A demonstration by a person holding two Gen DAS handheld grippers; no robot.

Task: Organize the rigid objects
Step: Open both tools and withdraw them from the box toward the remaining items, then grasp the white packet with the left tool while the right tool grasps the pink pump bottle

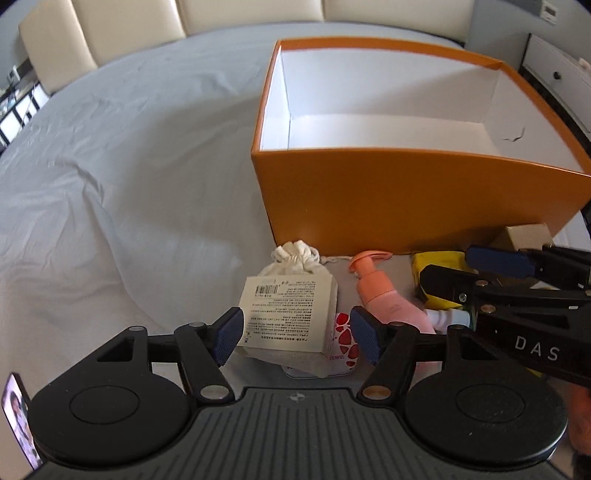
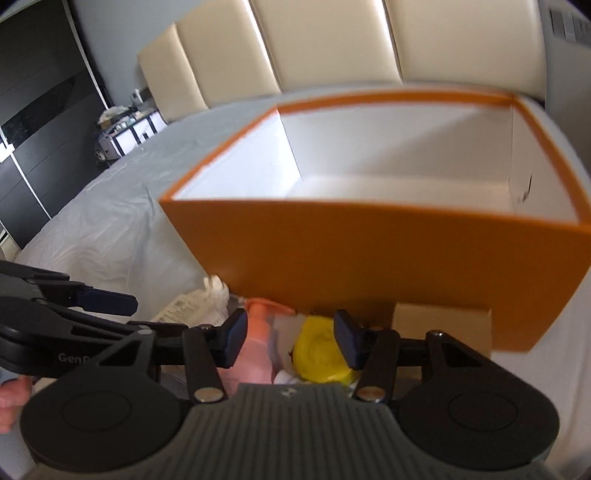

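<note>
1. The bed (image 1: 110,166), under a wrinkled grey sheet, carries everything; a cream padded headboard (image 1: 147,22) runs along its far edge.
2. An orange box (image 1: 406,192) with a white inside sits open on the bed, to the right and far from the grippers.
3. The left gripper (image 1: 295,334) is released, its jaws spread either side of a cream printed carton (image 1: 288,314); whether the blue pads touch it I cannot tell.
4. The right gripper (image 2: 290,341) is also released, jaws apart above a yellow object (image 2: 321,354), just right of the pink pump bottle (image 2: 258,350).
5. The carton lies on a red-patterned white packet (image 1: 343,343), in front of the box's near wall.
6. A white drawstring pouch (image 1: 295,258) sits just beyond the carton.
7. A small brown cardboard box (image 2: 443,325) stands right of the yellow object, against the orange box.
</note>
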